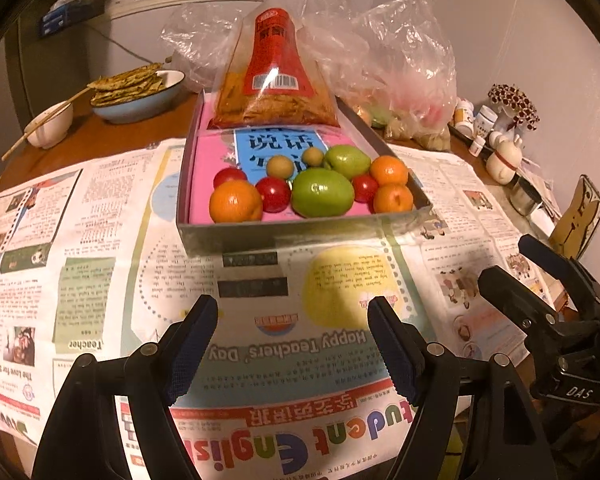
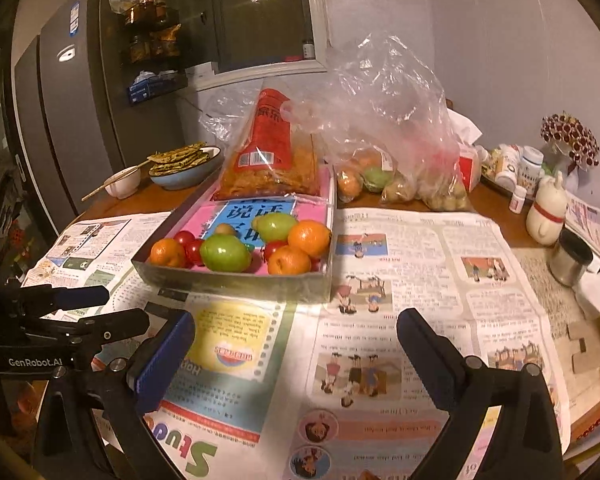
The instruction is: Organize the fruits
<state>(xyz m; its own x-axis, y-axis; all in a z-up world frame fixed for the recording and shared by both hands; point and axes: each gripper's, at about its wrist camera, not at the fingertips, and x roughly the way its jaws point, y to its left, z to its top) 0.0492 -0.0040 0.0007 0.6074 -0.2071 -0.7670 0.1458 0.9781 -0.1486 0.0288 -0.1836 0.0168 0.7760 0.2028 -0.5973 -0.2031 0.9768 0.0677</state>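
A shallow grey box [image 1: 300,236] [image 2: 236,284] with a pink lining stands on newspaper. At its near end lie oranges [image 1: 236,201] [image 2: 309,238], green fruits [image 1: 323,192] [image 2: 225,253], small red fruits [image 1: 273,194] [image 2: 193,251] and small yellowish ones [image 1: 279,166]. My left gripper [image 1: 292,308] hovers open over the newspaper in front of the box, with nothing between its fingers. My right gripper [image 2: 296,322] is open wide to the right of it, also short of the box and holding nothing. Each gripper shows at the edge of the other's view.
A red snack bag [image 1: 278,76] [image 2: 270,152] leans in the far end of the box. Clear plastic bags with more fruit [image 2: 384,176] sit behind. A blue bowl of flatbread [image 1: 136,94], a white bowl with chopsticks [image 1: 50,124], bottles and a metal cup [image 2: 570,258] ring the table.
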